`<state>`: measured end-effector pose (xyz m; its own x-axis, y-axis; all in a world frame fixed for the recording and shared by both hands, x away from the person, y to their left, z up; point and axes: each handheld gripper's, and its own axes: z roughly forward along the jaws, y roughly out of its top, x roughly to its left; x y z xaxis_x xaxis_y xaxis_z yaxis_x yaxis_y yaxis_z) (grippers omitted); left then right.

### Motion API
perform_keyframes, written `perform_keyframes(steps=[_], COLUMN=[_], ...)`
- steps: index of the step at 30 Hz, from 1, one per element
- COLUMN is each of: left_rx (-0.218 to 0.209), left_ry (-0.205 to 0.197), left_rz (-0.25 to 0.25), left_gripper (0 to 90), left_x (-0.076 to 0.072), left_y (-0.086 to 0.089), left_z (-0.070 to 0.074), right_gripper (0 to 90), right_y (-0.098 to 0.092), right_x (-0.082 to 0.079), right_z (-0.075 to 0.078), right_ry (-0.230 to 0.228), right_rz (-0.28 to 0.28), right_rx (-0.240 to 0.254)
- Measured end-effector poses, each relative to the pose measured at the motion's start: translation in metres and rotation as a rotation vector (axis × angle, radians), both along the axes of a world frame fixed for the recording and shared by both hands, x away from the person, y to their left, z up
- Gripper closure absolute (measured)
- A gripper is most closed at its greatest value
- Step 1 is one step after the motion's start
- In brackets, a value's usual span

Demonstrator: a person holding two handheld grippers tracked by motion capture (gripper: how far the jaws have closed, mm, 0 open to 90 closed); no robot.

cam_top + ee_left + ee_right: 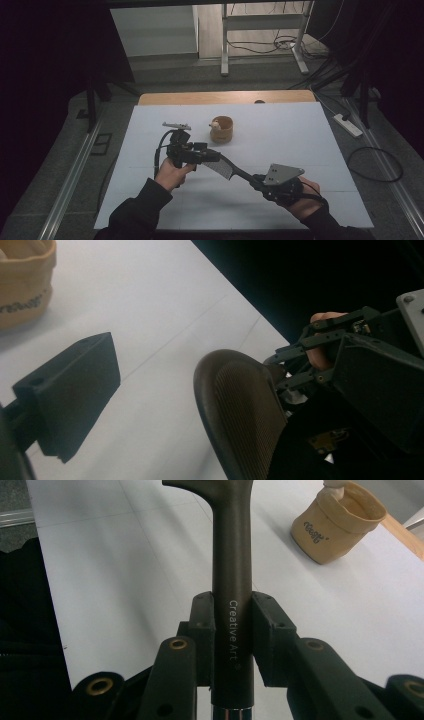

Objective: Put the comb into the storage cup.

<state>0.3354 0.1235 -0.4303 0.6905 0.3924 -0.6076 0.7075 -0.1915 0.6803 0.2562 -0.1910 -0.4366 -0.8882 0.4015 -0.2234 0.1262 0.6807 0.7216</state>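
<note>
A dark tool with a round handle marked "Creative Art" (232, 555) and a flat, ribbed oval head (222, 167) hangs over the white table. My right gripper (256, 179) is shut on the handle, its jaws clamped on both sides (233, 615). My left gripper (212, 159) points at the head from the left and stands open. One of its pads (75, 395) sits apart from the tool's head (240, 410); the other jaw is hidden. A tan cup (221, 130) stands behind them with a pale object (214, 124) in it.
White sheet (300, 130) covers the table, with a wooden strip (225, 96) at its far edge. The tan cup (340, 522) is the one loose object on it. On the floor beyond are a metal desk frame (225, 50), cables and a power strip (348, 125).
</note>
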Motion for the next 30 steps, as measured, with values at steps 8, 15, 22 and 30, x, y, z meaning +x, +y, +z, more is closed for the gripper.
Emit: perform_keyframes(steps=[8,15,22,30], left_rx=[-0.018,-0.068,-0.101,-0.196], left_ry=[0.027,0.097,0.162,0.234], left_rz=[-0.015,-0.006,-0.005,-0.03], left_gripper=[24.0,56.9,74.7,83.3], left_x=[-0.002,0.001,0.004,0.005], left_y=[0.0,0.006,0.009,0.01], left_z=[0.001,-0.002,-0.007,-0.016], right_gripper=[72.2,72.2,72.2,71.9], right_y=[0.0,0.001,0.001,0.004], right_x=[0.0,0.0,-0.001,-0.001], right_z=[-0.001,-0.001,-0.001,-0.007], right_ry=[-0.005,-0.013,-0.022,-0.06], right_rz=[0.0,0.003,0.011,0.007], right_rx=[-0.002,-0.003,-0.004,-0.05])
